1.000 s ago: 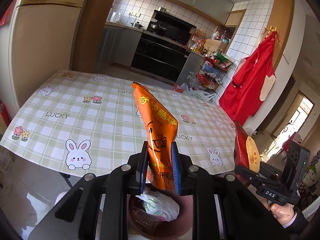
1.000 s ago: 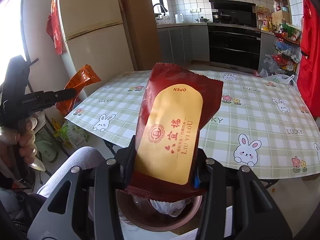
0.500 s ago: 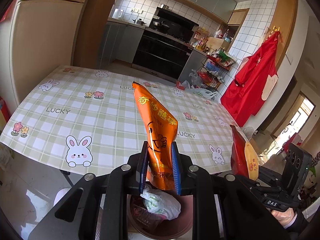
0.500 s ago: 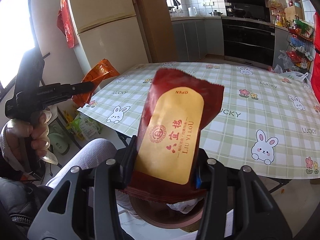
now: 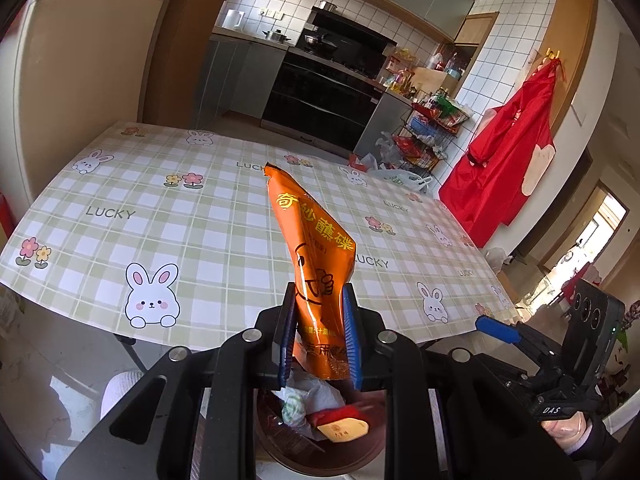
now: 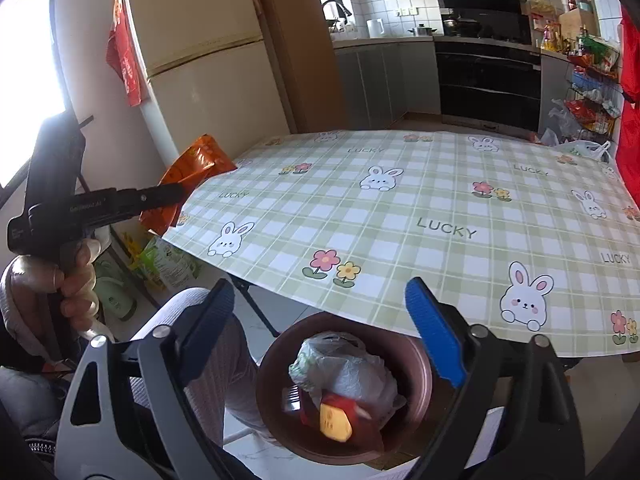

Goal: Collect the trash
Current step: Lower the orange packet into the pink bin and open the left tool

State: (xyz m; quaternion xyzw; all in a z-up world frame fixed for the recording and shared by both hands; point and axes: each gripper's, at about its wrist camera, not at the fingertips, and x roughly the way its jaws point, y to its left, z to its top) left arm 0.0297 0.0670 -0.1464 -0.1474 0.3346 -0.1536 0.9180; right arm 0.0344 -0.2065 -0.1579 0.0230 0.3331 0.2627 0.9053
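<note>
- The bench (image 6: 440, 208), under a bunny-print checked cloth, ends at a near edge just above the brown trash bin (image 6: 276, 364); open floor lies at the bin's 9 o'clock, beside the person's knee.
- The trash bin sits below both grippers, holding a crumpled plastic bag (image 6: 352, 372) and the red-and-yellow pastry wrapper (image 6: 336, 420).
- Left gripper (image 5: 318, 336): fingers closed tight on the orange snack packet (image 5: 314, 248), upright over the bin, leaning toward 11 o'clock.
- Right gripper (image 6: 320, 340): fingers spread wide, holding nothing, straddling the bin.
- Only the right wrist view shows the bin's full rim and the left hand (image 6: 76, 276); only the left view shows the packet's printed face.
</note>
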